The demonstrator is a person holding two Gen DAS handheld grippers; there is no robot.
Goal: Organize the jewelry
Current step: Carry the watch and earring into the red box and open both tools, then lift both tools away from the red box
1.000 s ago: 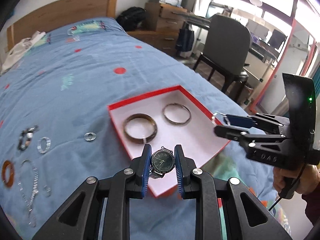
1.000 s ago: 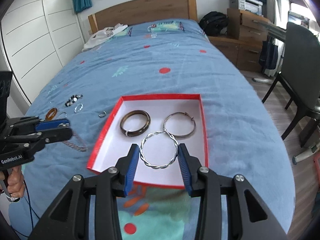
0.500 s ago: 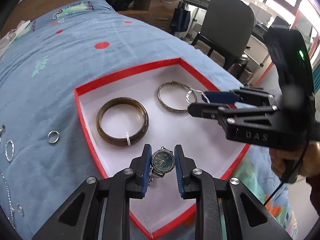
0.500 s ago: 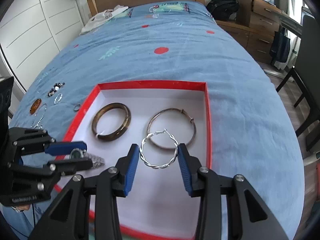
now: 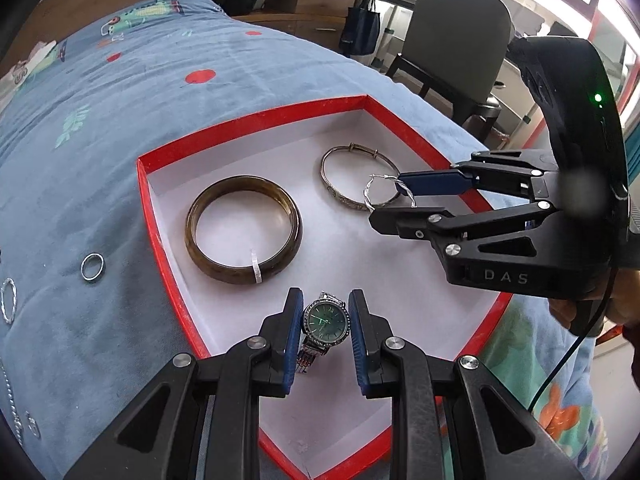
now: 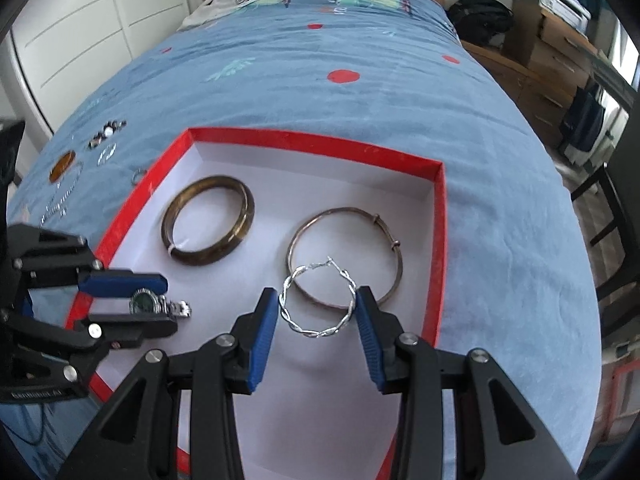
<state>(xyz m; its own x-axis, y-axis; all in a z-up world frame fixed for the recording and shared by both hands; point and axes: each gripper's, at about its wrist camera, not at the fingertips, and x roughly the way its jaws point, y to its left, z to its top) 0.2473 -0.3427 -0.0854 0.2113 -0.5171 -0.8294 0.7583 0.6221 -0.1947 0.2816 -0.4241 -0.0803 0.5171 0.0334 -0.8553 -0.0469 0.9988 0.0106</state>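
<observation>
Watch (image 5: 325, 322) strap half hidden behind left gripper (image 5: 325, 334); bedside jewellery (image 6: 64, 168) blurred

There was one red box (image 6: 439, 216) on the blue bed (image 6: 360, 40). Two bangles lay in the box: one thick brown bangle (image 6: 208, 222) and one thin metal bangle (image 6: 346, 258). There was one watch (image 5: 326, 322), and one twisted silver hoop (image 6: 318, 300). There were two grippers, the left gripper (image 5: 325, 336) and the right gripper (image 6: 318, 332).

On the bed beside the box there was one small plain ring (image 5: 92, 266) and one twisted little ring (image 5: 8, 300). There was one orange oval piece (image 6: 62, 166), one beaded piece (image 6: 106, 134) and one silver chain (image 6: 60, 200). More tiny things lay there, but they were too blurry to count.

There was one black chair (image 5: 460, 28) and one black bag (image 6: 478, 18).
</observation>
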